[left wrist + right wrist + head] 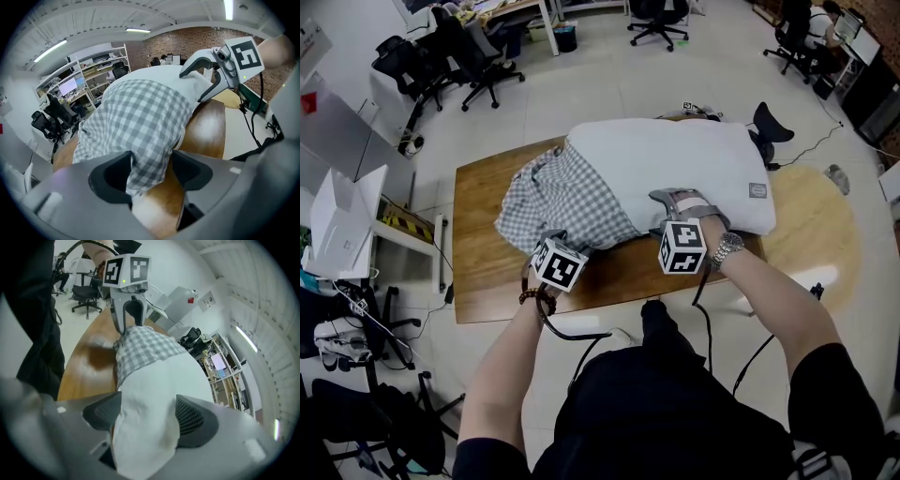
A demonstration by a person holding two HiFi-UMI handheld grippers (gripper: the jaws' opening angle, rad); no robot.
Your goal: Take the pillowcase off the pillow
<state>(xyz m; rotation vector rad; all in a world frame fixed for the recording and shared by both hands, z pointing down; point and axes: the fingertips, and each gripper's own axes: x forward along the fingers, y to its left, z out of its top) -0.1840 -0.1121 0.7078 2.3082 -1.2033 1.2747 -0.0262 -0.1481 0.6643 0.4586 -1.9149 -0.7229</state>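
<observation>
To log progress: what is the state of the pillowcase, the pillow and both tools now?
Pillowcase: partly off, covers one end.
Pillow: over half bare, lying on table.
Left tool: open, pillowcase between jaws.
Right tool: open, pillow edge between jaws.

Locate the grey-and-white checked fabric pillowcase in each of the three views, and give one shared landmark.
Head view: grey-and-white checked fabric pillowcase at centre left, bunched on the left end of the white pillow.
Left gripper view: it fills the centre, reaching the lower middle.
Right gripper view: upper centre, beyond the pillow.
Shared landmark: the brown wooden table.
</observation>
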